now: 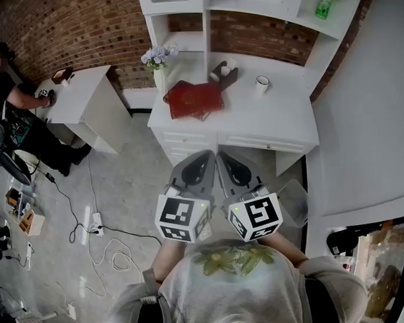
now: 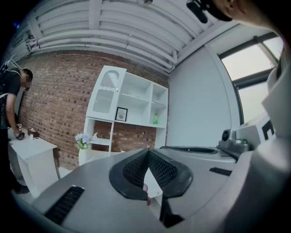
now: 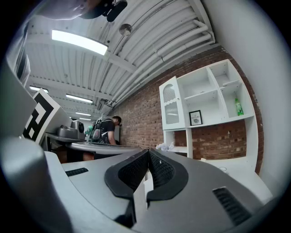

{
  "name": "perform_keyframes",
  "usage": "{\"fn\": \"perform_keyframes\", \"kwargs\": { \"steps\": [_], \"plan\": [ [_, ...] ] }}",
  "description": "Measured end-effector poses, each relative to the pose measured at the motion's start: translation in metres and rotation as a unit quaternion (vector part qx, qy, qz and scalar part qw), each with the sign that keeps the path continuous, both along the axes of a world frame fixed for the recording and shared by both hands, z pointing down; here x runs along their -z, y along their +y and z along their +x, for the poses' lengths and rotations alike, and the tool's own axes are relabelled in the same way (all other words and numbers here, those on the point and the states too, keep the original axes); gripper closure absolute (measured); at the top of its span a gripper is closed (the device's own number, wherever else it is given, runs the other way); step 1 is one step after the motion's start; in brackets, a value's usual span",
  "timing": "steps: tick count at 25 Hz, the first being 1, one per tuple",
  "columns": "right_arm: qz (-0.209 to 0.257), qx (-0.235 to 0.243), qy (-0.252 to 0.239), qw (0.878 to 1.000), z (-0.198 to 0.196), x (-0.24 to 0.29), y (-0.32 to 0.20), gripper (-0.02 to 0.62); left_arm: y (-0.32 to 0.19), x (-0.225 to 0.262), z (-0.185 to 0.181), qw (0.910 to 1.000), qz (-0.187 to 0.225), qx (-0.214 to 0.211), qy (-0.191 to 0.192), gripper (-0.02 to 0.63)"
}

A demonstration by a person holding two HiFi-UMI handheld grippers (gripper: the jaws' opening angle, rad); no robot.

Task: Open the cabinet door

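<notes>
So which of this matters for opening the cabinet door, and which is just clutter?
For the job: cabinet door, left gripper, right gripper, both shut.
Just lying about: red book, flower vase, mug, green bottle, picture frame.

My left gripper (image 2: pixel 148 152) points level, and its jaws meet at the tips. Ahead I see the white cabinet (image 2: pixel 132 98) against the brick wall (image 2: pixel 54 95), with its arched door (image 2: pixel 107 93) at upper left.
</notes>
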State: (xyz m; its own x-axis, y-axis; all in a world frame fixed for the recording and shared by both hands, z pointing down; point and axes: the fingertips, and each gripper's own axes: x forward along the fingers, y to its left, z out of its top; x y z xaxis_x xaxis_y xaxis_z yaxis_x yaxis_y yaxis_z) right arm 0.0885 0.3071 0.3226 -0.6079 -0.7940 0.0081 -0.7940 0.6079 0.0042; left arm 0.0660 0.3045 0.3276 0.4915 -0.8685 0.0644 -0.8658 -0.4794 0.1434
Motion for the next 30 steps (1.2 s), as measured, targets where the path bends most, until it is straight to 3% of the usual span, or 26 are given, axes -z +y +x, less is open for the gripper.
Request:
{"fn": "perform_keyframes", "kwargs": {
  "steps": [16, 30],
  "plan": [
    [-0.012, -0.002, -0.032, 0.999, -0.031, -0.006, -0.031, 0.571, -0.031, -0.005, -0.033, 0.9999, 0.000, 0.006, -0.012, 0.595],
    [-0.024, -0.034, -0.007, 0.999, -0.044, -0.031, -0.049, 0.571, -0.052, -0.030, -0.045, 0.9997, -0.013, -0.023, -0.001, 0.595]
  ]
}}
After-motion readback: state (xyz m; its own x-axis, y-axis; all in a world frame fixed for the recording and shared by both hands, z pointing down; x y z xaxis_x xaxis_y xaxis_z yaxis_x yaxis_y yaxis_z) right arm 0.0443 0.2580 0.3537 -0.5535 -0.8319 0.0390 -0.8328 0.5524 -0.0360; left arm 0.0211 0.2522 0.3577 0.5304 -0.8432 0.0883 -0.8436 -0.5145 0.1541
